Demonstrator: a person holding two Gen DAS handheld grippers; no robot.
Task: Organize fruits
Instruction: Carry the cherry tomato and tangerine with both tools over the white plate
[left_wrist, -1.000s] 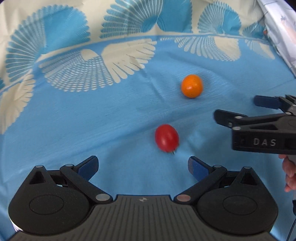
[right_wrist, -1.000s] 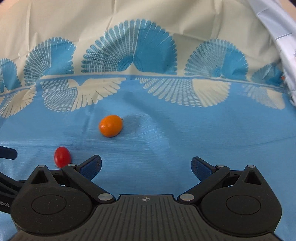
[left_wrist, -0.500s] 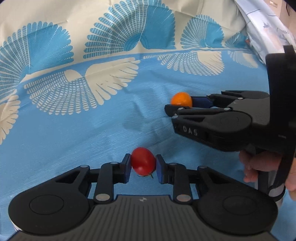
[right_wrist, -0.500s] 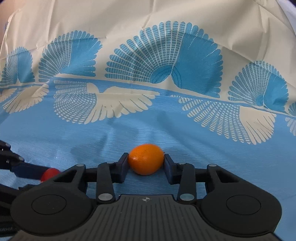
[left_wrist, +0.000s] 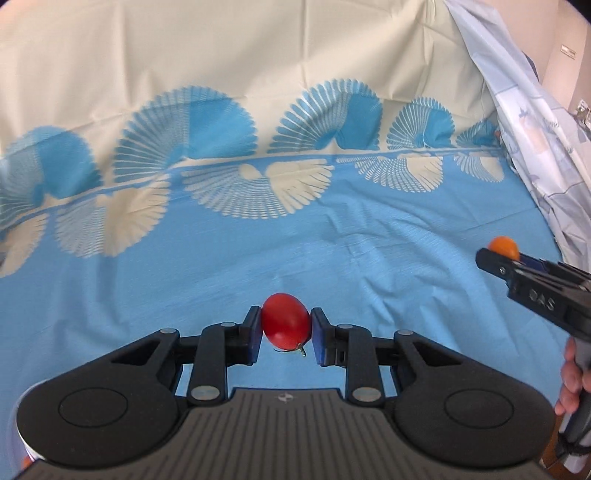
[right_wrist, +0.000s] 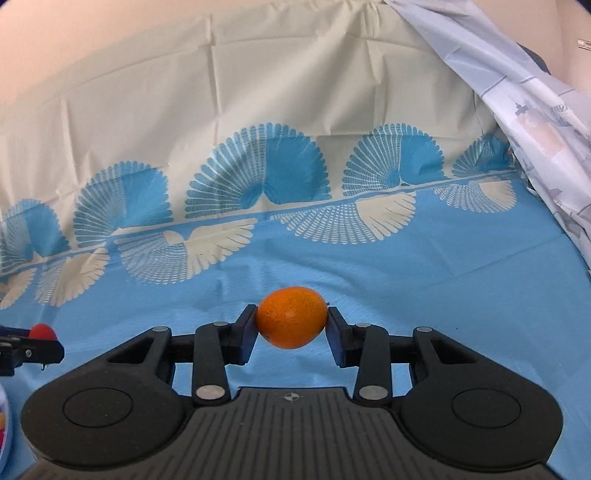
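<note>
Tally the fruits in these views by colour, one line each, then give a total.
Red: 1, the red tomato clamped in the left gripper.
Orange: 1, the orange fruit clamped in the right gripper.
Total: 2

Tomato (left_wrist: 285, 322) left of kumquat (right_wrist: 291, 317), above tablecloth (left_wrist: 332, 251).

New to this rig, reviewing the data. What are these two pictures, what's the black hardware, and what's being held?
No robot arm: a person holds a two-finger gripper in each hand, each with a fisheye camera looking along its fingers. In the left wrist view, the left gripper is shut on a red cherry tomato. In the right wrist view, the right gripper is shut on a small orange citrus fruit. Each gripper shows at the edge of the other's view. Below is a blue and cream fan-patterned tablecloth; no other fruit lies on it.
</note>
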